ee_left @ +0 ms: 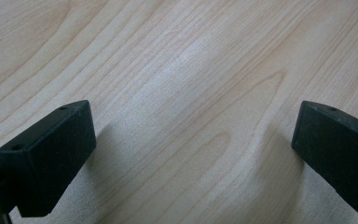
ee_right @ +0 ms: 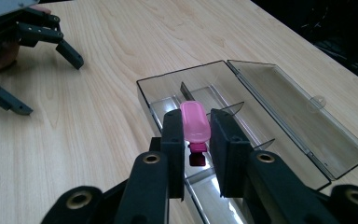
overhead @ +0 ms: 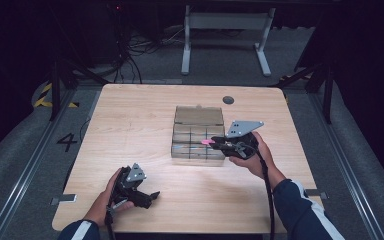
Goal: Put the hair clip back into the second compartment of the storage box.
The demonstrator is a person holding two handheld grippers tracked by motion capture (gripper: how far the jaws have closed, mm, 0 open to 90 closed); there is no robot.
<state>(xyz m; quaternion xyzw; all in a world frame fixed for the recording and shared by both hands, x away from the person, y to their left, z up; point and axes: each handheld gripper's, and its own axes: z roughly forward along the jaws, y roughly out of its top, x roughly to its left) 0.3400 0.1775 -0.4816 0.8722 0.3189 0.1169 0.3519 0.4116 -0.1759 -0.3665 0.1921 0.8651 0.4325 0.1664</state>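
We see a small pink plastic piece (ee_right: 195, 122), rounded at the far end with a darker magenta base, pinched between the jaws of the right hand-held gripper (ee_right: 195, 140); the jaws are clamped on it from both sides. It sits above the near edge of a clear plastic compartment box (ee_right: 223, 100), over one of the front compartments. The box has thin dividers inside and its lid (ee_right: 298, 121) hangs open, lying flat on the worktop (ee_right: 98, 121) on the far side. In the high view the pink piece (overhead: 207, 142) shows at the gripper tip just above the box's (overhead: 198, 137) right front part, with the right hand-held gripper (overhead: 214, 143) coming in from the right. The left hand-held gripper (overhead: 154, 196) rests low near the front left of the worktop (overhead: 130, 115), well apart from the box. Its jaws stand wide apart with bare wood between them in the left gripper view.
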